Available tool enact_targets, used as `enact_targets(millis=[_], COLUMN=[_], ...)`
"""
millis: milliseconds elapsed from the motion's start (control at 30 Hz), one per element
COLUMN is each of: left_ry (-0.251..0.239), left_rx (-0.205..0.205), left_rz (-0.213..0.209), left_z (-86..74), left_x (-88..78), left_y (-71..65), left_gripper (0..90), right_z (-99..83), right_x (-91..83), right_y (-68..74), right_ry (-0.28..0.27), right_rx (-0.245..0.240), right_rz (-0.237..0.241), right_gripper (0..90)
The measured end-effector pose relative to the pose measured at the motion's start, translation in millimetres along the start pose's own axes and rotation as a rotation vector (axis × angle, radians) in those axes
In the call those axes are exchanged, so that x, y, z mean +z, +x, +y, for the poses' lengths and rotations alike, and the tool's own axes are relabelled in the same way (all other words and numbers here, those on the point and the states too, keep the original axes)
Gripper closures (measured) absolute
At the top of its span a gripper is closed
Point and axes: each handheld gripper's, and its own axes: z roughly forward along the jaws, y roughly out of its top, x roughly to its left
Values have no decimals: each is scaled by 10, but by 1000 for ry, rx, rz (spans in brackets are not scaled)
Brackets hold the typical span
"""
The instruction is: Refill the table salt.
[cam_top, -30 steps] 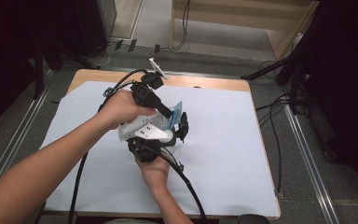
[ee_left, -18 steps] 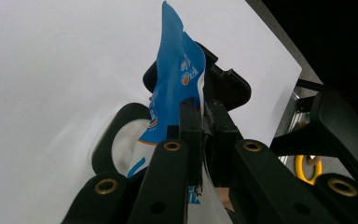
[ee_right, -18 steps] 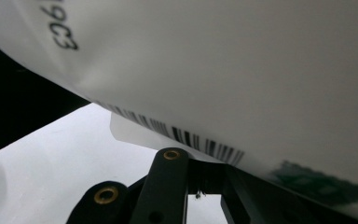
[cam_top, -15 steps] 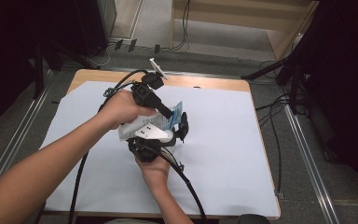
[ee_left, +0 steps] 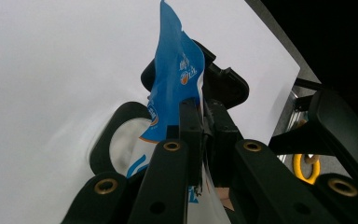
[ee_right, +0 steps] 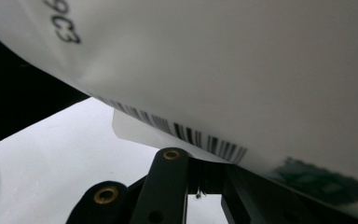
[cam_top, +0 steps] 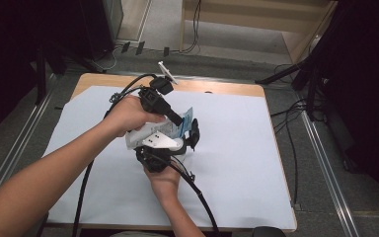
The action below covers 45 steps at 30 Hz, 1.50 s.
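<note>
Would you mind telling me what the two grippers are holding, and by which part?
Both hold one blue-and-white packet: the left gripper pinches its blue end, the right gripper its white barcode edge.

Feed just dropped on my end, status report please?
Left tool shut on blue-white packet. Right tool shut on the packet's white edge. Packet held over the white sheet. Nothing in the way.

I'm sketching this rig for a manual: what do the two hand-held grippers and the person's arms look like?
Both the left gripper and the right gripper are black, with brass-coloured rivets on their jaw links; a thick black cable trails from each. The right carries a pale three-cornered plate. The forearms are bare, no sleeves.
</note>
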Motion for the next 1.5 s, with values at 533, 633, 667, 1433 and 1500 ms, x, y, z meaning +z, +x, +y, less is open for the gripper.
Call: enact_targets(millis=[533,633,667,1433,1500], left_ry=[-14,-18,-18,-28,-24], left_rx=[-17,-23,-19,-38,-39], left_rz=[8,6,5,-12,-16], left_z=[-9,-17,-15,26,30], left_x=[-37,-49,-50,0,5], left_y=[6,18,27,23,20], left_gripper=[884,884,884,881,881], right_z=[23,24,24,36,36], right_x=[-27,-19,-17,-51,-53], right_y=[40,39,36,5,5], right_ry=[-14,-13,-11,-20,-21], right_rx=[-9,-14,-14,2,4], right_rz=[13,13,14,8,6], right_gripper=[900,900,900,900,900])
